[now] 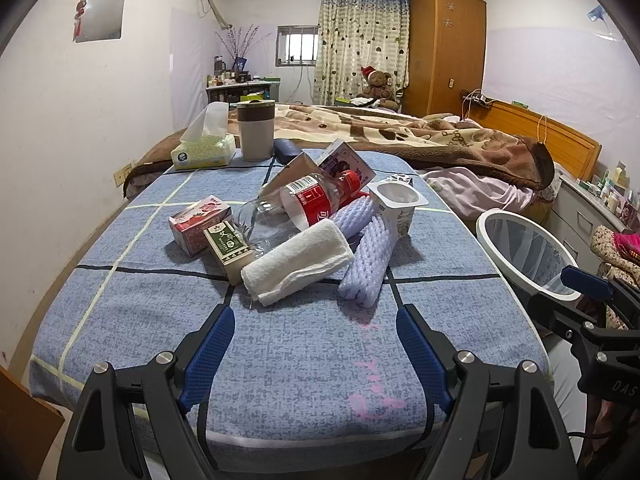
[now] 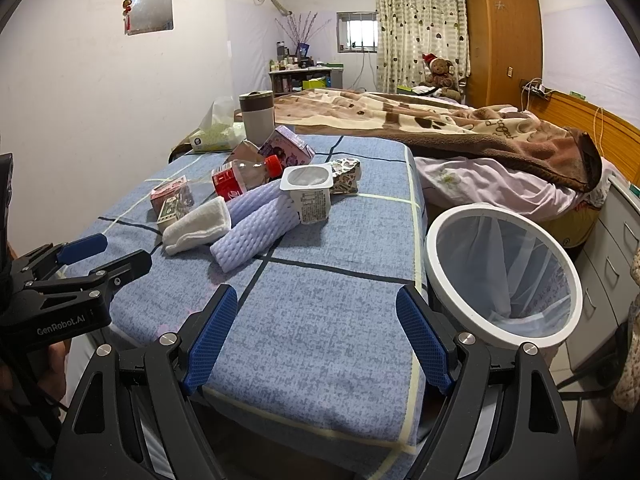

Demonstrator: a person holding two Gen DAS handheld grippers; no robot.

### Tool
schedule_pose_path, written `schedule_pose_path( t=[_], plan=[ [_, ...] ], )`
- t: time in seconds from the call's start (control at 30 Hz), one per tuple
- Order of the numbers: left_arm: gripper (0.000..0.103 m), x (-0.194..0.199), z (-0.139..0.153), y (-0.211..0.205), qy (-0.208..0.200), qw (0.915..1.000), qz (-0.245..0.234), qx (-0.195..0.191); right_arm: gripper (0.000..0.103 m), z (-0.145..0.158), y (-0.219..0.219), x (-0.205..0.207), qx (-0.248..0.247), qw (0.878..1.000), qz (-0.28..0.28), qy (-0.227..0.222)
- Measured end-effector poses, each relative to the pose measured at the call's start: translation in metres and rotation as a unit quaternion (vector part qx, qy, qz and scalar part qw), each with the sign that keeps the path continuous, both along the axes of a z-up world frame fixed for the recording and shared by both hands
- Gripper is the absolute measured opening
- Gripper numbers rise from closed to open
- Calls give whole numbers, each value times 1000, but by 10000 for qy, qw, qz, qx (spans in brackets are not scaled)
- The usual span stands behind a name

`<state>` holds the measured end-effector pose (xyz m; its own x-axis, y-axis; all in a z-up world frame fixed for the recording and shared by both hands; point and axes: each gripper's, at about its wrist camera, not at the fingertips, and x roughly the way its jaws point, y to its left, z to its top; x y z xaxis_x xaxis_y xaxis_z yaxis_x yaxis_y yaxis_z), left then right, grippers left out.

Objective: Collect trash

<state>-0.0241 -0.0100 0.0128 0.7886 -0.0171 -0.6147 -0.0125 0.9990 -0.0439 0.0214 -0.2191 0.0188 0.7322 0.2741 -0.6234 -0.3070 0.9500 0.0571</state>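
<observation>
My left gripper [image 1: 316,344]: jaws spread wide, nothing between them, hovering over the near edge of the blue checked cover [image 1: 120,280].
My right gripper [image 2: 316,320]: also wide open and empty, over the near right corner of the cover, just beside the bin.
Trash pile: heaped mid-cover, well short of the far edge.
Folded tissue wad [image 1: 298,266]: nearest me; soft and light, I'd pinch across its short width.
Foam fruit sleeves [image 1: 370,258]: springy, featherweight, they'll squash; grip mid-length.
Cola bottle [image 1: 308,204]: on its side, empty-looking, slick and likely to roll; take the neck by the red cap.
Yogurt cup [image 2: 310,194]: thin-walled, crushable; take the rim gently.
Small cartons [image 1: 200,228]: stiff, flat sides give easy purchase.
White bin [image 2: 504,276]: lined, off the cover's right edge.
</observation>
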Motion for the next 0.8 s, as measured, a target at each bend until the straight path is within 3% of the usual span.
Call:
schedule_pose_path(
  t=[0.8],
  plan=[
    [83, 3, -2, 8, 4, 10000, 65, -48, 83, -2, 3, 3, -59, 10000, 30, 40]
  ],
)
